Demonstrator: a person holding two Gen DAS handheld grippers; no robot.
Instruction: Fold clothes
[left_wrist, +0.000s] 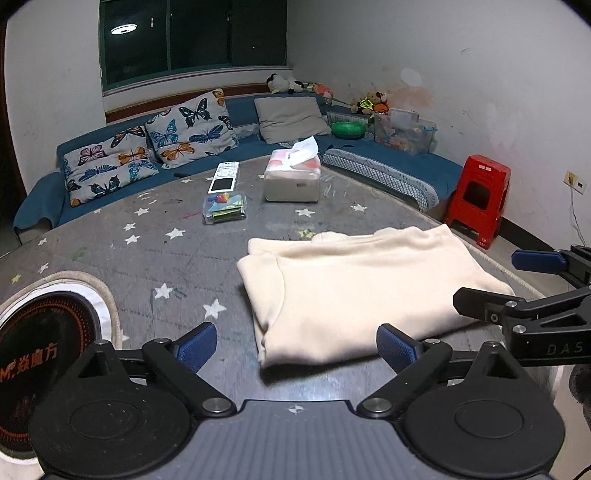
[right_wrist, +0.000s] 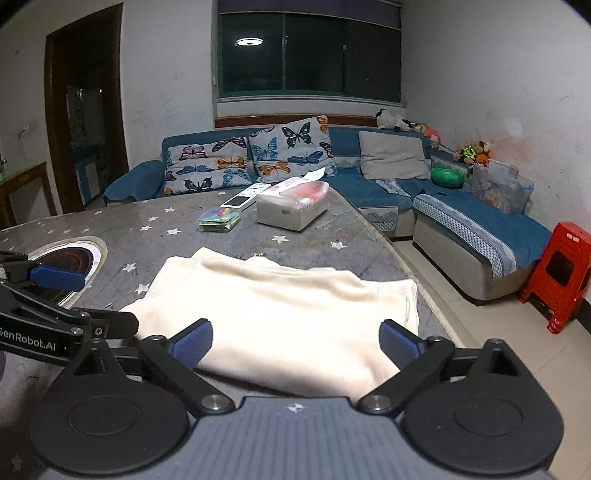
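Observation:
A cream garment (left_wrist: 354, 288) lies folded into a flat rectangle on the grey star-patterned table (left_wrist: 155, 251). My left gripper (left_wrist: 297, 349) is open just short of the garment's near left corner, nothing between its blue pads. In the right wrist view the same garment (right_wrist: 280, 314) fills the middle, and my right gripper (right_wrist: 295, 343) is open over its near edge without holding the cloth. The right gripper also shows at the right edge of the left wrist view, its blue pad (left_wrist: 537, 260) beside the garment. The left gripper's blue pad (right_wrist: 57, 278) appears at the left of the right wrist view.
A tissue box (left_wrist: 291, 177), a remote (left_wrist: 223, 177) and a clear box of small items (left_wrist: 224, 208) sit at the table's far side. A round induction cooker (left_wrist: 40, 350) is set into the table at left. Blue sofa (right_wrist: 369, 188) and red stool (right_wrist: 557, 277) stand beyond.

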